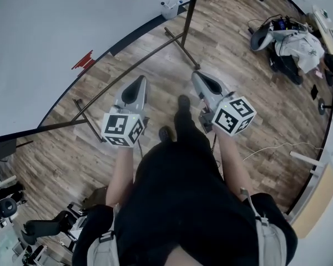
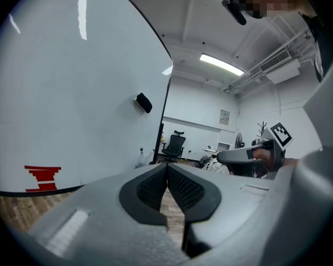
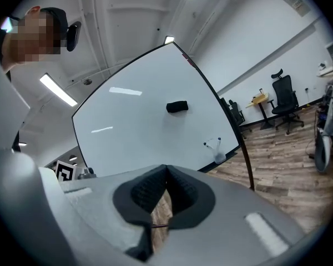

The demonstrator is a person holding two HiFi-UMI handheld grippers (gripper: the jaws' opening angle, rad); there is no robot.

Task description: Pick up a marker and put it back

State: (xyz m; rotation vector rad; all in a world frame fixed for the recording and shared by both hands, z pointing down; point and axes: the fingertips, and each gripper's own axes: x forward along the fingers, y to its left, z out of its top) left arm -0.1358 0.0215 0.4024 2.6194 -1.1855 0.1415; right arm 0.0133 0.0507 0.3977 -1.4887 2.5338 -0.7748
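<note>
Markers (image 3: 213,143) stood in a small pale holder (image 3: 220,157) at the lower right corner of the whiteboard (image 3: 139,129), their caps pointing up; neither tool had hold of one. Left tool (image 2: 167,168) had its dark pads closed tip to tip with nothing between them, only floor showing through the gap below. Right tool (image 3: 166,171) was likewise shut and empty. From the head view both tools were held out at waist height over the wood floor (image 1: 155,65), short of the board and well apart from the holder (image 1: 169,7), which sat far ahead near the stand's upright. A black eraser (image 3: 176,107) clung to the board higher up. Judgement: no part of the pick-up showed as under way. Approach to the holder, opening a tool, the grasp, the lift and the return all appeared to be left, unless the cycle had already finished, which these views could not settle.
</note>
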